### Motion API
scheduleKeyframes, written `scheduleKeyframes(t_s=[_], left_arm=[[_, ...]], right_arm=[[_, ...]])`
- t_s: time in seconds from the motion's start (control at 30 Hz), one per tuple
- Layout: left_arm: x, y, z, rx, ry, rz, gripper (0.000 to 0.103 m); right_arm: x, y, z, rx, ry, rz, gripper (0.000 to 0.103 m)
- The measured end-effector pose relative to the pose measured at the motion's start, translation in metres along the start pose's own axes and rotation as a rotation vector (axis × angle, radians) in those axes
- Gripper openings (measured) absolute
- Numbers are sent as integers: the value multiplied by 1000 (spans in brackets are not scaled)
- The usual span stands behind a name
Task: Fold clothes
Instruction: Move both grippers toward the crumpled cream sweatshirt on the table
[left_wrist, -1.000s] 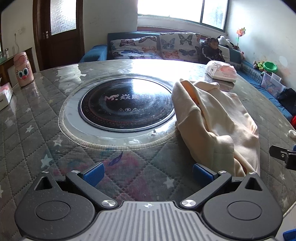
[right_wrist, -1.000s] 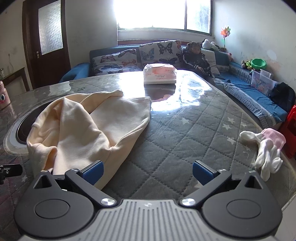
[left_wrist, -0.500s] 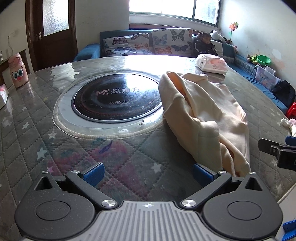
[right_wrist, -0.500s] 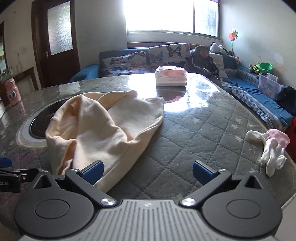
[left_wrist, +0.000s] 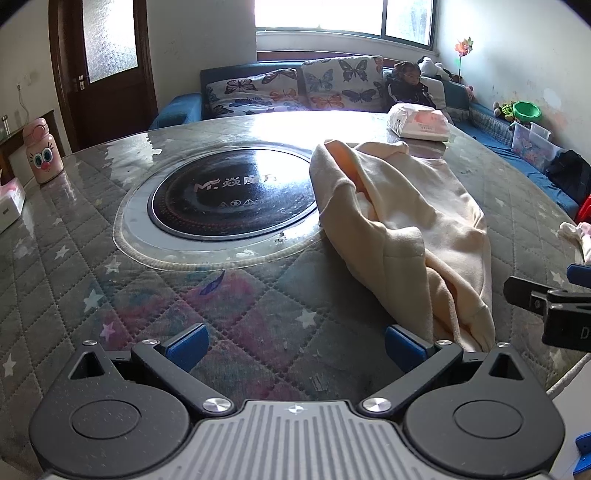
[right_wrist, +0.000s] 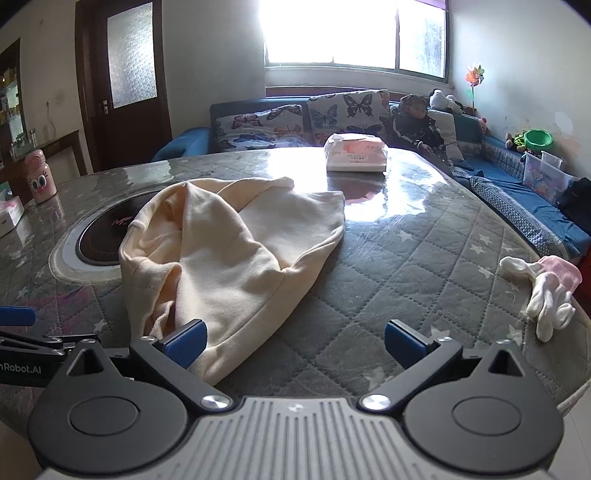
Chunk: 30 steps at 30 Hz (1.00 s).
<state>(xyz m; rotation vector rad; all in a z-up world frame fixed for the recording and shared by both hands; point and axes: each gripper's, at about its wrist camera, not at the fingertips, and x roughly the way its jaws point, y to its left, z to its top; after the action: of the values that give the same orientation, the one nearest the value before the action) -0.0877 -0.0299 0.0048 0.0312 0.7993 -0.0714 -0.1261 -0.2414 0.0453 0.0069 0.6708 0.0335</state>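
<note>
A cream garment (left_wrist: 410, 229) lies folded in a loose bundle on the quilted round table, right of the black hotplate (left_wrist: 232, 195). It also shows in the right wrist view (right_wrist: 229, 254), left of centre. My left gripper (left_wrist: 295, 343) is open and empty, near the table's front edge, its right finger beside the garment's near end. My right gripper (right_wrist: 295, 341) is open and empty, its left finger close to the garment's near hem. Each gripper shows at the edge of the other's view.
A tissue pack (right_wrist: 356, 153) lies at the table's far side. A pink and white pair of gloves (right_wrist: 546, 291) lies at the right edge. A pink bottle (left_wrist: 40, 155) and a white box (left_wrist: 9, 201) stand far left. A sofa with a child runs behind.
Both grippers have drawn back toward the table's front edge and away from the garment, which now appears farther off. The garment itself has not moved.
</note>
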Motion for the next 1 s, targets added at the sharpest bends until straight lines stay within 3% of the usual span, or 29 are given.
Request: scheduleKeyframes(t_s=[1.0], left_arm=[[4, -7, -1, 30, 19, 9, 103]], right_arm=[[5, 7, -3, -11, 21, 25, 103]])
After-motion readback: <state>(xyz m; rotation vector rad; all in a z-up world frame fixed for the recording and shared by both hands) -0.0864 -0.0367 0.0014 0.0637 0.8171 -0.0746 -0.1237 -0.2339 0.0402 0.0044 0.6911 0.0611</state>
